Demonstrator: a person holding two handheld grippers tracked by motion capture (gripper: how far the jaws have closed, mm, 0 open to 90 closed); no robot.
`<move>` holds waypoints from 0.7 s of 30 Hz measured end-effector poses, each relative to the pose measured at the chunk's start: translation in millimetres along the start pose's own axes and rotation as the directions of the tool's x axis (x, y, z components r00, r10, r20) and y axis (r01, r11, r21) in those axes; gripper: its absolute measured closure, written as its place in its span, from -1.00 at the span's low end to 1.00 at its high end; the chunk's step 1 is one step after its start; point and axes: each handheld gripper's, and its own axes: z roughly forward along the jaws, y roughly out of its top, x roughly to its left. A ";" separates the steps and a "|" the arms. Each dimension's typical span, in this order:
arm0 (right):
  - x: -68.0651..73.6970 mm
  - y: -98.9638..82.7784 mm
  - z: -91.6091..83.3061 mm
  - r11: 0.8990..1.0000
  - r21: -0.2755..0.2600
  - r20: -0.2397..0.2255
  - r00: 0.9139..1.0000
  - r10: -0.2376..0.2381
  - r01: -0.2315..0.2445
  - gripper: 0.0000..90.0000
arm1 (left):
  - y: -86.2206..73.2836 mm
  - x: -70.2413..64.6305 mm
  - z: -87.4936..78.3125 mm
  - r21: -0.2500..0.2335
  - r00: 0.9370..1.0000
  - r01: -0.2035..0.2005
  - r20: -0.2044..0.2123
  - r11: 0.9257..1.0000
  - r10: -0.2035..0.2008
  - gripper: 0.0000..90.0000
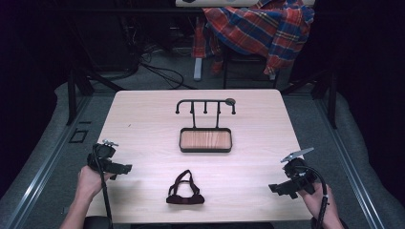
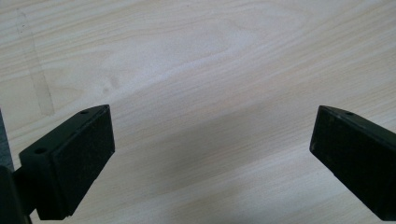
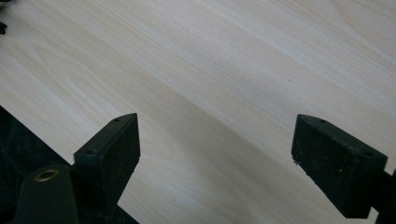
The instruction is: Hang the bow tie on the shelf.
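A pale wood-grain table (image 1: 143, 119) is taking up the middle of the high view, with dark floor and cables lying beyond its far edge. A red, blue and white plaid cloth (image 1: 260, 26) is hanging over a dark chair or frame behind the table, well apart from everything on it.

On the table's far half, a black metal rack (image 1: 206, 107) with a row of short hooks is standing upright from a rectangular tray (image 1: 206, 140) that has a reddish wood-look floor. A small round grey piece is sitting at the right end of the hook bar; it is too small to identify.

Nearer the person, a dark strap item (image 1: 185, 190) with a looped band is lying flat on the near-centre of the table, roughly between the two grippers and well apart from both. What it is exactly is not clear from this view.

The left gripper (image 1: 125, 168) is hovering over the table's near-left edge, held in the person's left hand (image 1: 90, 180), its jaws pointing toward the table's middle. In the left gripper view its jaws are standing wide apart with bare table between them, holding nothing.

The right gripper (image 1: 276, 189) is sitting at the near-right edge in the right hand (image 1: 317, 198), jaws pointing inward. In the right gripper view its jaws are likewise spread wide over bare wood, gripping nothing.
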 end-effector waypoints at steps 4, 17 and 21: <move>0.3 0.3 1.0 1.000 0.013 -0.004 1.000 -0.006 0.006 -0.66 | -0.1 -1.1 -2.4 -0.019 1.000 0.006 0.013 1.000 -0.006 -1.00; 2.1 3.5 4.4 0.999 0.033 -0.004 1.000 -0.027 0.027 -0.66 | 9.8 -24.8 -6.6 -0.056 0.995 -0.052 0.078 0.997 0.056 -1.00; 1.9 2.9 4.7 0.998 0.037 0.003 0.999 -0.044 0.044 -0.66 | 15.8 -32.0 -4.4 -0.060 0.992 -0.068 0.098 0.996 0.074 -1.00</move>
